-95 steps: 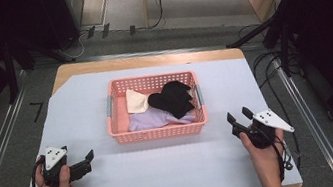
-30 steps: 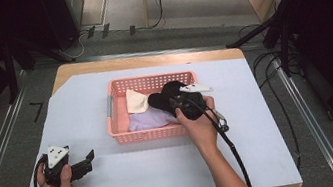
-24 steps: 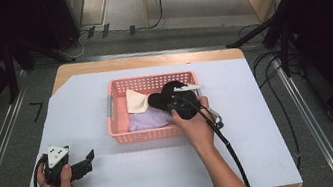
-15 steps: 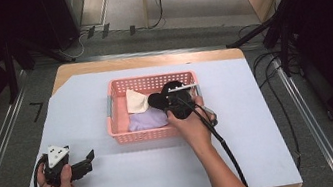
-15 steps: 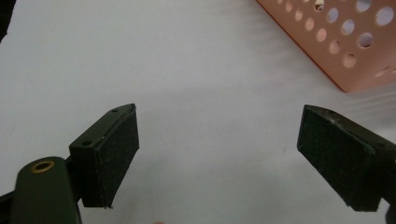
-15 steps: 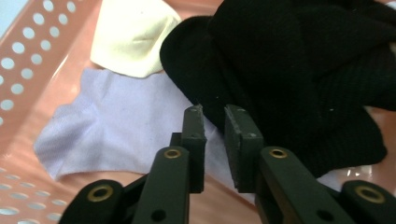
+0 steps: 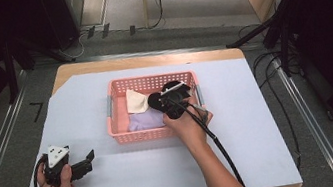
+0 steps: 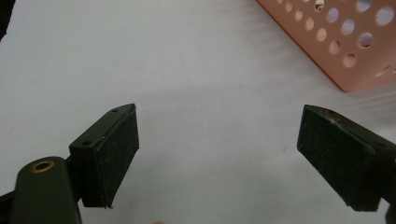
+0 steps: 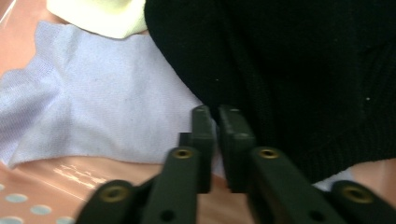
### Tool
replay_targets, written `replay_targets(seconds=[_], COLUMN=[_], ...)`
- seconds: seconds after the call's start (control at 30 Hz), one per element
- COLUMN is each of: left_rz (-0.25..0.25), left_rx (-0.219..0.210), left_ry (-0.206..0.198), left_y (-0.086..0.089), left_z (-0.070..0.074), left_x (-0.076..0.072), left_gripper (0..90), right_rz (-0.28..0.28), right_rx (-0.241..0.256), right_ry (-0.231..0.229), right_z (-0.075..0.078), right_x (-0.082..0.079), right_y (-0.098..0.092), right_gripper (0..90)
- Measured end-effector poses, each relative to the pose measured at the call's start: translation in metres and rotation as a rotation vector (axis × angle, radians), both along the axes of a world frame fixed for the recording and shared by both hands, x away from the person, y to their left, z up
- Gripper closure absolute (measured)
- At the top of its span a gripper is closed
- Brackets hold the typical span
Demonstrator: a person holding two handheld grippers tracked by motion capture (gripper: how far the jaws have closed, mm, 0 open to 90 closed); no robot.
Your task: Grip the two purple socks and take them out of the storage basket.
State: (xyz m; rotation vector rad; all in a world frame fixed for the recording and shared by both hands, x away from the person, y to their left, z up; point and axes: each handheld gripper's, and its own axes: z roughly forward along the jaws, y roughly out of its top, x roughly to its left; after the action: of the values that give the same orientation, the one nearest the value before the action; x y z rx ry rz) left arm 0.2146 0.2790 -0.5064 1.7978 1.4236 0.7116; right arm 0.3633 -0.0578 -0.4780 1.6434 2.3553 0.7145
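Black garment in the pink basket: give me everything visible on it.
The black ribbed knit garment is soft, dark and crumpled, lying in the right half of the pink perforated plastic basket. It overlaps the lavender cloth beneath it and sits beside the cream cloth. The right hand-held gripper has its jaws nearly closed at the garment's lower edge; whether they pinch the fabric cannot be told. Its overall shape is unclear.
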Motion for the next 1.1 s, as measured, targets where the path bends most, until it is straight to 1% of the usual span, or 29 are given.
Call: replay_targets(seconds=[0.07,0.1,0.13,0.17,0.2,0.23,0.33,0.37,0.4,0.43,0.47,0.5,0.53,0.57,0.6,0.63,0.67,0.7,0.73,0.77,0.8,0.83,0.87,0.9,0.97,1.0,1.03,1.07,1.1], left_rz=[0.000,0.001,0.001,0.000,0.000,0.001,0.001,0.001,0.002,0.002,0.003,0.003,0.003,0.004,0.003,0.004,0.004,0.004,0.005,0.005,0.005,0.005,0.005,0.004,0.004,0.003,0.004,0.004,0.004], left_rx=[-0.001,-0.002,-0.002,-0.002,-0.001,-0.002,-0.001,-0.002,-0.003,-0.003,-0.003,-0.004,-0.002,-0.003,-0.003,-0.004,-0.004,-0.004,-0.004,-0.003,-0.003,-0.004,-0.004,-0.004,-0.005,-0.006,-0.006,-0.006,-0.005], left_ry=[0.000,-0.001,0.000,0.001,0.002,0.002,0.002,0.002,0.002,0.002,0.002,0.002,0.003,0.001,0.002,0.001,0.001,0.002,0.001,0.002,0.002,0.001,0.001,0.001,0.001,0.002,0.002,0.002,0.002], left_y=[0.000,0.000,0.000,0.000,0.000,0.000,0.000,0.000,0.000,0.000,0.000,0.000,0.000,0.000,0.000,0.000,0.000,0.000,0.000,0.000,0.000,0.000,0.000,0.000,0.000,0.000,0.000,0.000,0.000], left_z=[0.000,0.000,0.000,0.000,0.000,0.000,0.000,0.000,0.000,0.000,0.000,0.000,0.000,0.000,0.000,0.000,0.000,0.000,0.000,0.000,0.000,0.000,0.000,0.000,0.000,0.000,0.000,0.000,0.000], left_x=[0.000,0.000,0.000,0.000,0.000,0.000,0.000,0.000,0.000,0.000,0.000,0.000,0.000,0.000,0.000,0.000,0.000,0.000,0.000,0.000,0.000,0.000,0.000,0.000,0.000,0.000,0.000,0.000,0.000], left_gripper=[13.7,13.7,13.7,13.7,13.7,13.7,13.7,13.7,13.7,13.7,13.7,13.7,13.6,13.6,13.7,13.7,13.7,13.7,13.7,13.7,13.7,13.7,13.7,13.7,13.6,13.7,13.7,13.7,13.7], right_rz=[0.005,0.004,0.003,0.003,-0.005,0.001,0.011,0.022,0.053,0.053,0.059,0.063,0.071,0.071,0.073,0.098,0.105,0.105,0.110,0.101,0.101,0.092,0.010,0.010,-0.050,-0.067,-0.072,-0.068,-0.062], right_rx=[0.037,0.061,0.107,0.107,0.132,0.158,0.199,0.226,0.283,0.283,0.294,0.308,0.350,0.350,0.370,0.430,0.462,0.462,0.489,0.537,0.537,0.518,0.406,0.406,0.299,0.263,0.242,0.241,0.258], right_ry=[-0.013,-0.031,-0.061,-0.061,-0.082,-0.110,-0.198,-0.230,-0.291,-0.291,-0.320,-0.357,-0.416,-0.416,-0.432,-0.475,-0.486,-0.486,-0.489,-0.499,-0.499,-0.501,-0.504,-0.504,-0.502,-0.500,-0.500,-0.491,-0.483], right_z=[0.002,0.004,0.008,0.008,0.011,0.014,0.022,0.025,0.031,0.031,0.033,0.037,0.043,0.043,0.046,0.052,0.054,0.054,0.056,0.059,0.059,0.059,0.054,0.054,0.047,0.043,0.040,0.038,0.036], right_x=[0.000,-0.001,-0.003,-0.003,-0.005,-0.007,-0.012,-0.014,-0.017,-0.017,-0.019,-0.021,-0.025,-0.025,-0.026,-0.029,-0.030,-0.030,-0.031,-0.030,-0.030,-0.029,-0.025,-0.025,-0.019,-0.018,-0.016,-0.015,-0.014], right_y=[-0.004,-0.006,-0.009,-0.009,-0.011,-0.013,-0.017,-0.018,-0.021,-0.021,-0.022,-0.024,-0.027,-0.027,-0.028,-0.032,-0.034,-0.034,-0.036,-0.041,-0.041,-0.043,-0.045,-0.045,-0.048,-0.049,-0.051,-0.052,-0.053], right_gripper=[90.0,90.0,90.0,90.0,90.0,90.0,90.0,90.0,90.0,90.0,90.0,90.0,90.0,90.0,90.0,90.0,90.0,90.0,90.0,90.0,90.0,90.0,90.0,90.0,89.3,88.3,86.4,83.0,75.9])
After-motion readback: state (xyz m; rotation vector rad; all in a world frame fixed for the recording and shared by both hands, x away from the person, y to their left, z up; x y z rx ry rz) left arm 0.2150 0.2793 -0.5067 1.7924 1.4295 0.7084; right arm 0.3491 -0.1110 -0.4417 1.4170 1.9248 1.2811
